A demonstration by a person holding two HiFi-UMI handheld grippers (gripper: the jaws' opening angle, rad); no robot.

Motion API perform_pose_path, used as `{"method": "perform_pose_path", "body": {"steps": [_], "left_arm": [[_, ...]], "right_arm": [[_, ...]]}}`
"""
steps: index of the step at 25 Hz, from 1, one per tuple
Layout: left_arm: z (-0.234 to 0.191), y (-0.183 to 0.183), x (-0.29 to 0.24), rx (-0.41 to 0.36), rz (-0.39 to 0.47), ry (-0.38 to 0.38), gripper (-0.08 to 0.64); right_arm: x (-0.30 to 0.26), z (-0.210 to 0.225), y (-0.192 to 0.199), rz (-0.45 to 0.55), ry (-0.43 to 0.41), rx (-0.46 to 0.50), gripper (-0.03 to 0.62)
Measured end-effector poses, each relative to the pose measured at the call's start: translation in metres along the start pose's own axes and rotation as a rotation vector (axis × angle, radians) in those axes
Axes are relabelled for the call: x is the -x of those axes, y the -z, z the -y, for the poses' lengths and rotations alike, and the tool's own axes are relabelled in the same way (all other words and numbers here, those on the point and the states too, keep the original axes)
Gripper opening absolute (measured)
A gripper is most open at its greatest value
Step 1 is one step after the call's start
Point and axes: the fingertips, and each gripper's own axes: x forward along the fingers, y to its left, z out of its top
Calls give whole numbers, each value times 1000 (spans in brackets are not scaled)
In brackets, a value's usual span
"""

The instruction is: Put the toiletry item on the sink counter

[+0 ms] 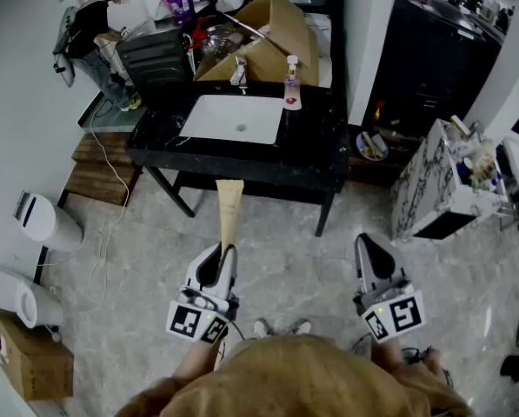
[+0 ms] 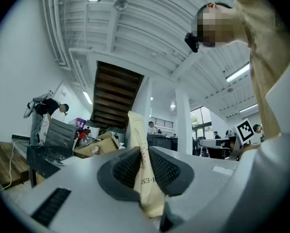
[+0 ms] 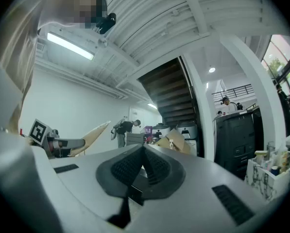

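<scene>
So this looks like the carry step: the left tongs are clenched on a flat beige tube, which I take to be the toiletry item; it sticks out ahead of them, up in the air over the floor and well short of the black sink surface; nothing's set down yet. The right tongs are pressed together with nothing between them, just held out alongside. Next move, I'd guess, is stepping closer and reaching the tube over a bare patch of that surface, beside the white basin and clear of the spray bottle standing just to its right; then letting go low so it doesn't slide into the basin. On views: the head view gives the whole layout, the gap to the surface and the cardboard box behind it; the left gripper view is the one that shows the grip itself, low on the tube, plus some print too small to read; the right gripper view confirms its tongs are empty and catches the tube from the side.
</scene>
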Motion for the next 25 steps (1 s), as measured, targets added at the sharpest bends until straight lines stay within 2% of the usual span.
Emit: {"method": "perform_pose_path", "body": {"steps": [13,19,25], "left_arm": [[7,10,-3,-7,-9,-22,51],[22,18,-9,-26,-4,-34,52],[16,28,-13,-53,-27,-63,52]], "right_arm": [[6,13,12,-12,-3,-17,2],[22,31,21,34,-34,-100,3],[29,43,46,2,-20,-138,3]]}}
